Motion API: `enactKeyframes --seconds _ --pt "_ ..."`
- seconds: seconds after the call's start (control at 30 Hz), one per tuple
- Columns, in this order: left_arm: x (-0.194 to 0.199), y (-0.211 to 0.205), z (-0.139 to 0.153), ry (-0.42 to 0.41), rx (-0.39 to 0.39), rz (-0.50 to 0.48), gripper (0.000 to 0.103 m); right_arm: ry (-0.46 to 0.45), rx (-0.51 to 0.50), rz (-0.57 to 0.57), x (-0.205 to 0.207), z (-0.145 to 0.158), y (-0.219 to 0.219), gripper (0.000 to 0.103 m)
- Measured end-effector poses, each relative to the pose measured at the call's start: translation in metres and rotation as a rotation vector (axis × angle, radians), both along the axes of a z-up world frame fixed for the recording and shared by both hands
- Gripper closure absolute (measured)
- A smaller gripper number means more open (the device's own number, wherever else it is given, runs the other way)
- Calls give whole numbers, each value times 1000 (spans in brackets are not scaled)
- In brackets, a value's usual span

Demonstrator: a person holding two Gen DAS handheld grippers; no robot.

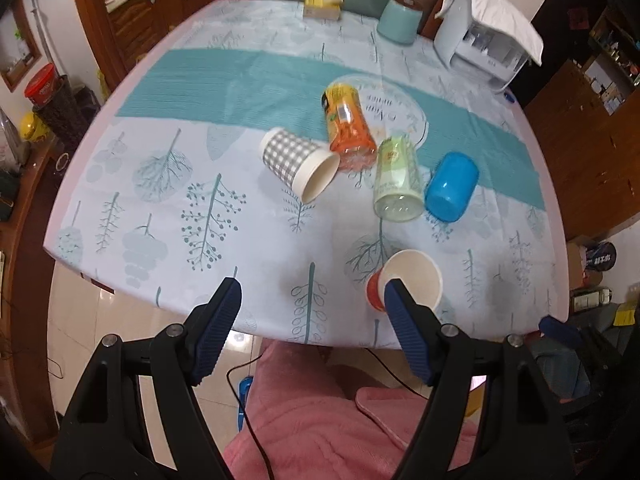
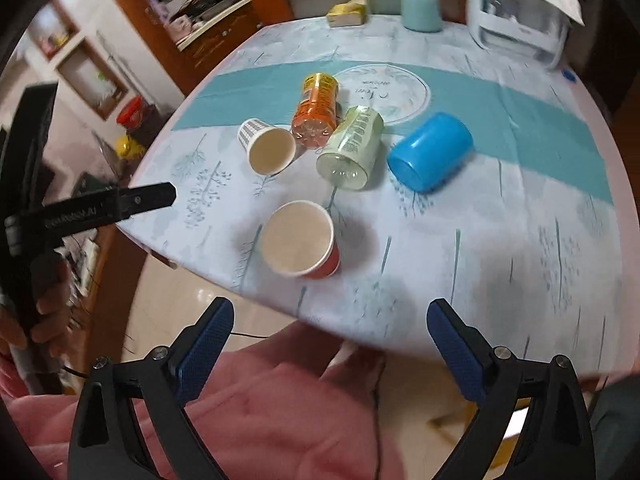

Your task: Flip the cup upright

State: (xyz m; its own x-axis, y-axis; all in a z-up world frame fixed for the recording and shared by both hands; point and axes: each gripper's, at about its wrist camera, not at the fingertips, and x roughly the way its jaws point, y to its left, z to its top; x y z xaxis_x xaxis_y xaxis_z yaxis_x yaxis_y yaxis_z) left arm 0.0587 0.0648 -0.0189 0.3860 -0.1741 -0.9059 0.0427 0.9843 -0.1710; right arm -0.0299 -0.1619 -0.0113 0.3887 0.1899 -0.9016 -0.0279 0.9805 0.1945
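Several cups lie on their sides on the table: a grey checked paper cup, an orange plastic cup, a pale green cup and a blue cup. A red paper cup stands upright near the front edge. My left gripper is open and empty, its right finger in front of the red cup. My right gripper is open and empty, held off the table's front edge below the red cup.
The table carries a leaf-print cloth with a teal band. At the far edge stand a light blue container, a yellow box and a white appliance. Tiled floor and a pink-clothed lap lie below.
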Motion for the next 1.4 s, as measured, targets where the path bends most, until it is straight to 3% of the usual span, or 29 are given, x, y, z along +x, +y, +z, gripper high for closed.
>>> enactKeyframes --seconds 0.13,0.23,0.33,0.47,0.63,0.93,1.0,1.27,1.4 --pt "-18 -4 29 -109 38 13 31 -110 -28 -25 -26 35 3 3" --pt "-34 -15 45 -221 31 -31 31 -165 -62 -42 -38 53 9 2" --pt "-44 -24 51 -262 33 -31 31 -211 -89 -30 -43 65 17 2" --pt "-54 -34 51 -273 35 -30 31 -258 -69 -76 -50 74 18 2" --pt "-59 -48 42 -281 97 -33 31 -304 -94 -119 -53 70 17 2" --pt "-56 -45 21 -239 122 16 31 -264 -95 -116 -50 53 19 2" --pt "-55 -43 19 -235 125 22 24 -252 -83 -123 -44 46 16 2" --pt "-52 -40 16 -232 158 45 17 -225 -77 -125 -34 33 16 1" --pt "-50 -39 15 -228 173 51 0 -232 -74 -139 -32 31 13 0"
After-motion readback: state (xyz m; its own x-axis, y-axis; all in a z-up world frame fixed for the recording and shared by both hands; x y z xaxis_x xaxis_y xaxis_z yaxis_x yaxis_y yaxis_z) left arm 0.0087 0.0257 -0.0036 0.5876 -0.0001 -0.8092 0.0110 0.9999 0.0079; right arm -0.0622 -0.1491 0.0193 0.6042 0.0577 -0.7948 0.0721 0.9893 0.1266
